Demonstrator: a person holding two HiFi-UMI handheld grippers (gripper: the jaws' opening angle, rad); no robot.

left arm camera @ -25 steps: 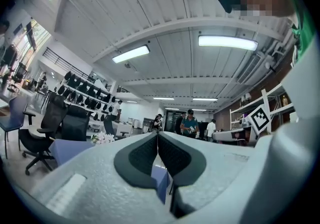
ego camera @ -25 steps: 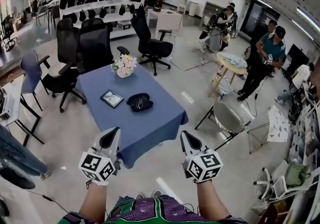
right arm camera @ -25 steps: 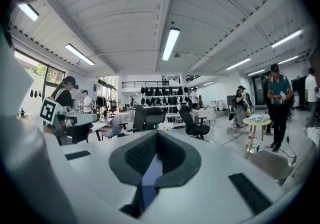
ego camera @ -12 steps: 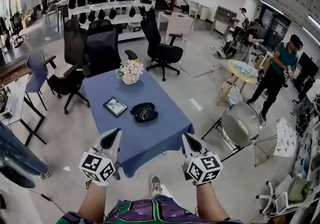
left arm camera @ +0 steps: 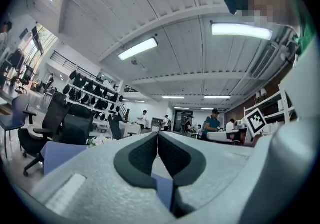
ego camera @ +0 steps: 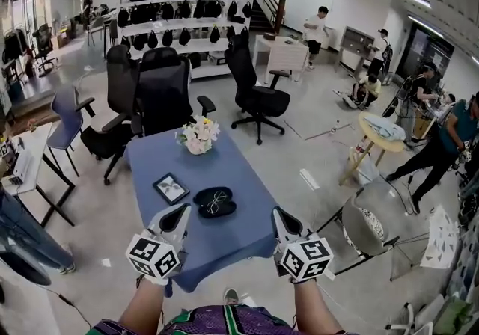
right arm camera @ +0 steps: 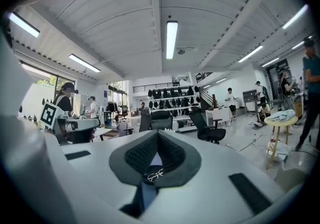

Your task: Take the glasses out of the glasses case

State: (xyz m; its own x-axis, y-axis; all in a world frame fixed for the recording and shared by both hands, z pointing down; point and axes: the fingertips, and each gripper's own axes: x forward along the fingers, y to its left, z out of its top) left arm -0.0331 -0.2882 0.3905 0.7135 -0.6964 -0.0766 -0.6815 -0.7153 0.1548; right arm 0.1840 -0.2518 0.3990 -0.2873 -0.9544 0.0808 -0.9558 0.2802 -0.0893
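Glasses [ego camera: 213,203] faint inside glasses case [ego camera: 229,210]

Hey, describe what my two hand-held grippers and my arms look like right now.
The left hand-held gripper and right hand-held gripper match: pale grey, wedge-shaped bodies tapering to black textured pads, each carrying a white cube with black square markers. No cables show. The forearms are bare, with no sleeves; the top is purple and green patterned.

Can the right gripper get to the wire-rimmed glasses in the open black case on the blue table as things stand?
Probably yes. The open black glasses case leaves the wire-rimmed glasses exposed, and bare blue tablecloth lies between them and the right gripper. Its jaws are together, so they would need opening.
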